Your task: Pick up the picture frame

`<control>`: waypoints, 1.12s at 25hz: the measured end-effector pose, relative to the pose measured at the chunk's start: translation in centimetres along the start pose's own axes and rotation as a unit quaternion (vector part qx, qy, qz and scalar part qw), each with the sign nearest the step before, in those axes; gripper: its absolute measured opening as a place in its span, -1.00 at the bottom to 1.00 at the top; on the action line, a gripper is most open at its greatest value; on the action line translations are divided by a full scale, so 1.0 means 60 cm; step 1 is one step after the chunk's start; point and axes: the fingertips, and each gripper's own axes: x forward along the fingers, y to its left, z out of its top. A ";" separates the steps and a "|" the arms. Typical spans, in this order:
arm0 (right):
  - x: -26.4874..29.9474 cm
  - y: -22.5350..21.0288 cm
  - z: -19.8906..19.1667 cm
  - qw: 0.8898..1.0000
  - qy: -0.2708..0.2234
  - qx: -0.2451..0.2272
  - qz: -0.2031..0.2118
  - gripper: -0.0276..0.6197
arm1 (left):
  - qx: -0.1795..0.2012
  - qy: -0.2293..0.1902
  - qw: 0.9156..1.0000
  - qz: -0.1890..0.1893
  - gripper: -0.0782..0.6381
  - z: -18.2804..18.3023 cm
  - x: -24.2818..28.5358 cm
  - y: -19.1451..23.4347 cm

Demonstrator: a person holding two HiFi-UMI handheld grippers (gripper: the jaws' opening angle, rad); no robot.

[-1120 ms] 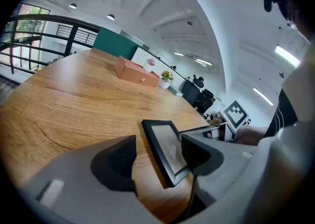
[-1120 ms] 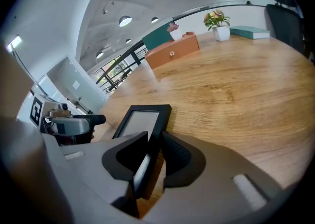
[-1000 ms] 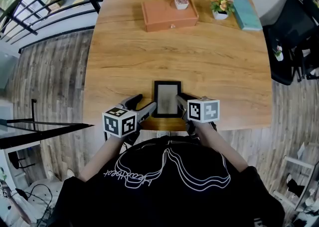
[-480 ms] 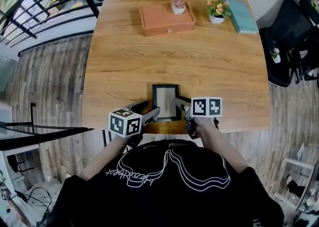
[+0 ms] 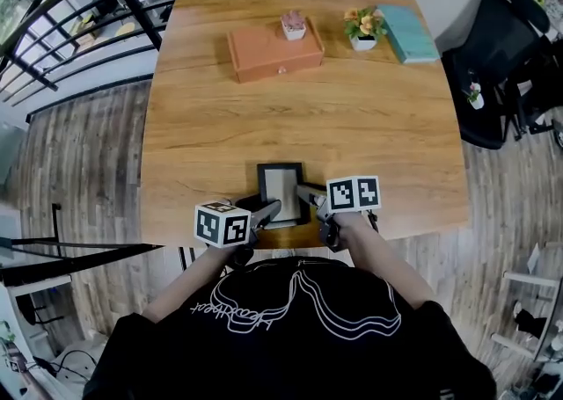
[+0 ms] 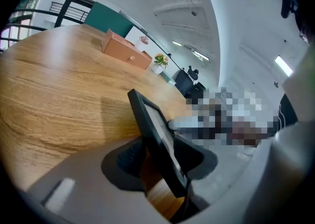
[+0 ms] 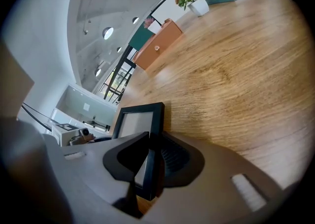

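Head view looks down on a broad wooden table (image 5: 352, 117) over plank flooring, with a black metal railing (image 5: 79, 29) off its left side and a black chair (image 5: 493, 82) off its right. Along the far edge lie a terracotta rectangular box (image 5: 274, 53) and a teal book (image 5: 408, 33), well apart from the work. At the near edge, in the middle, sits the black rectangular picture frame (image 5: 280, 189) with a pale panel. Nothing lies between it and the far things. A small white pot with a pink plant (image 5: 294, 25) stands on the box's far side, and a white pot of orange flowers (image 5: 362, 26) stands just beside the book.

The left gripper (image 5: 268, 210) meets the frame's left side and the right gripper (image 5: 303, 193) its right side, but the marker cubes hide part of both grips from above. Left gripper view shows its jaws clamped on the frame's (image 6: 157, 134) dark edge, seen nearly side-on. Right gripper view shows that pair of jaws likewise closed on the frame's (image 7: 140, 124) border, with the pale panel facing the camera. Whether the frame is clear of the table cannot be told.
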 end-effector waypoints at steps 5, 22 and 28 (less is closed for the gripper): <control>-0.001 0.001 -0.003 1.000 0.011 -0.014 -0.006 -0.60 | -0.015 0.004 1.000 -0.007 -0.40 0.003 0.002 0.000; -0.094 0.065 0.044 0.992 -0.050 -0.110 0.046 -0.13 | -0.099 -0.061 0.993 -0.032 -0.60 0.047 0.002 -0.057; -0.190 0.127 0.042 0.974 -0.082 -0.192 0.092 -0.31 | -0.106 -0.082 0.990 -0.031 -0.61 0.069 -0.017 -0.101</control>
